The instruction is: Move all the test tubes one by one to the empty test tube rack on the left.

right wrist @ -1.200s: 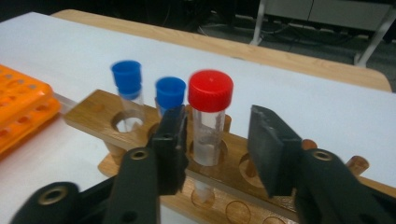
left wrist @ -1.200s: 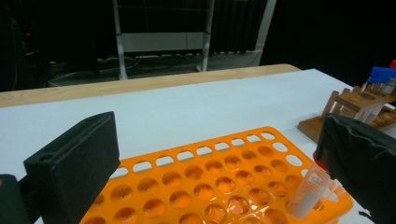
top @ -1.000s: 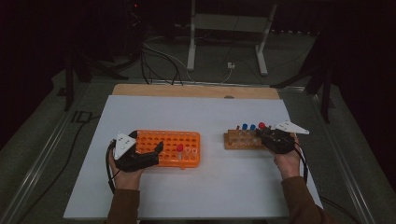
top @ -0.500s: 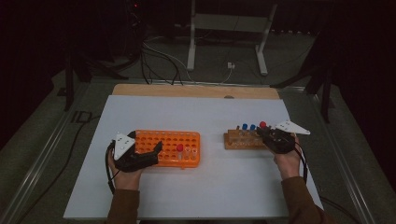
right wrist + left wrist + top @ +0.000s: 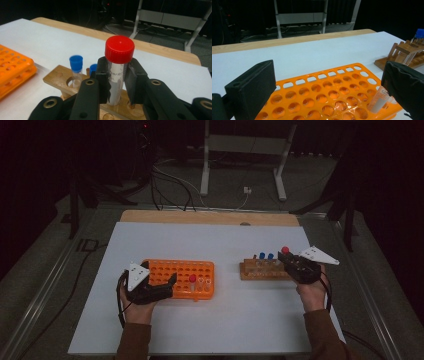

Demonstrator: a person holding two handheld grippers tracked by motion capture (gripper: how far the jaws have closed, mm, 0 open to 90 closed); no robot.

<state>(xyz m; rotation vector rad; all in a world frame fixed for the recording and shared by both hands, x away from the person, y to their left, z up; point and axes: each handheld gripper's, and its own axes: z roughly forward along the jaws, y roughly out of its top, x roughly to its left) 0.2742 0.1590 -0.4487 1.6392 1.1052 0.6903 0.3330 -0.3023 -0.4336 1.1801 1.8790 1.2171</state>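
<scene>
Two grippers at work on the white counter [image 5: 210, 245]. Right gripper [image 5: 117, 75] is clamped on a red-capped tube [image 5: 119, 67], now raised slightly above the wooden rack [image 5: 260, 270] compared with a second ago; two blue-capped tubes [image 5: 265, 256] stand in the rack. Left gripper [image 5: 157, 287], jaws spread wide, stays at the orange rack [image 5: 181, 278], which holds a red-capped tube [image 5: 192, 279].
</scene>
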